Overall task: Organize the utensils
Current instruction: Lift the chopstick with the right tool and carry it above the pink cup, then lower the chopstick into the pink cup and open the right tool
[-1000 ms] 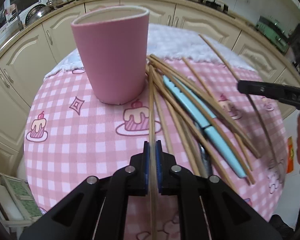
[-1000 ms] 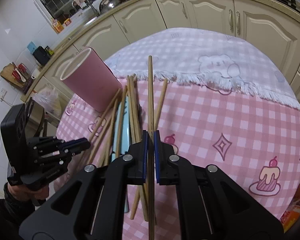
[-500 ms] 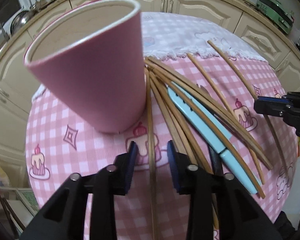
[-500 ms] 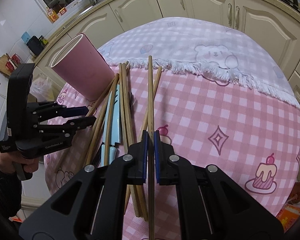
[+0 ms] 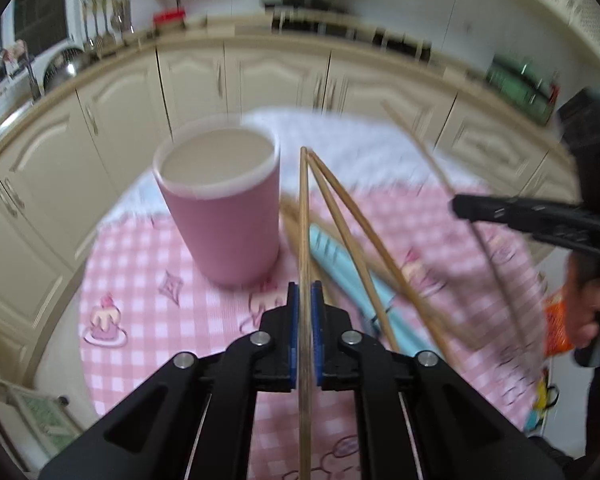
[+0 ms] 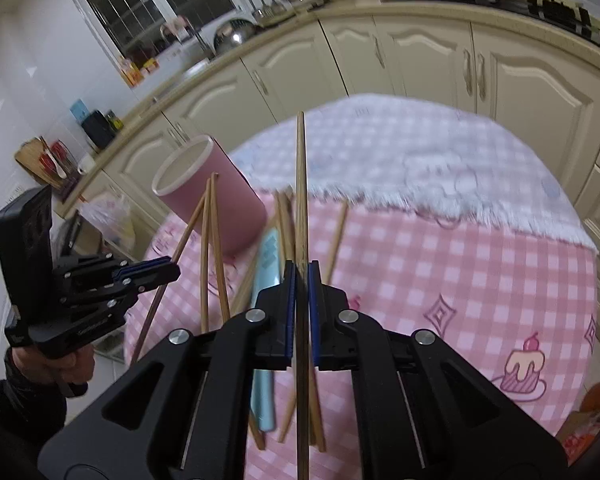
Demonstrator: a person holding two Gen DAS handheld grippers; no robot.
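A pink cup (image 5: 224,216) stands upright and empty on the pink checked tablecloth (image 5: 140,280); it also shows in the right wrist view (image 6: 216,200). My left gripper (image 5: 305,304) is shut on wooden chopsticks (image 5: 304,220), lifted above the table, their tips fanned out right of the cup's rim. My right gripper (image 6: 300,284) is shut on one wooden chopstick (image 6: 300,184), held in the air pointing away. Several more chopsticks (image 6: 284,216) and a light-blue utensil (image 6: 266,272) lie on the cloth beside the cup.
The round table (image 6: 480,264) has a white fringed cloth (image 6: 420,160) at its far side. Cream kitchen cabinets (image 6: 420,60) curve behind it. An orange packet (image 5: 556,320) is off the table's right edge.
My left gripper opened, then shut on chopsticks and lifted them off the table; the view tilted up. My right gripper raised its chopstick higher.
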